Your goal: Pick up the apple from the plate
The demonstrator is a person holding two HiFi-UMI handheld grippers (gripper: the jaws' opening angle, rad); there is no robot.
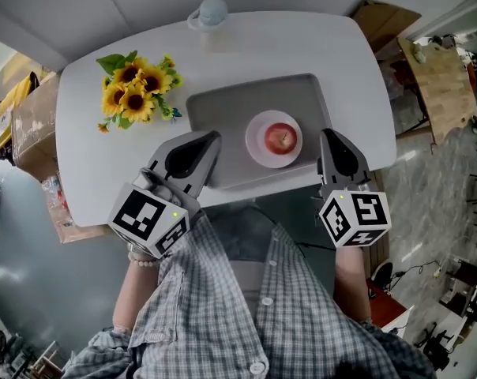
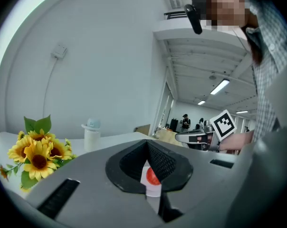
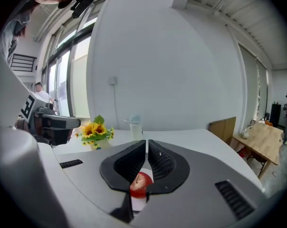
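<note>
One apple [image 1: 280, 138] lies between left tongs [image 1: 212, 137] and right tongs [image 1: 328, 133], both seemingly closed.

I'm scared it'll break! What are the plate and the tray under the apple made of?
The plate looks like white ceramic or hard plastic: smooth, evenly white, thin round rim. The tray looks like matte grey plastic: dull surface, rounded moulded corners.

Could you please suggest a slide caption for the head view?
Head view: left gripper and right gripper, jaws shut, flank the red apple on its white plate on a grey tray.
</note>
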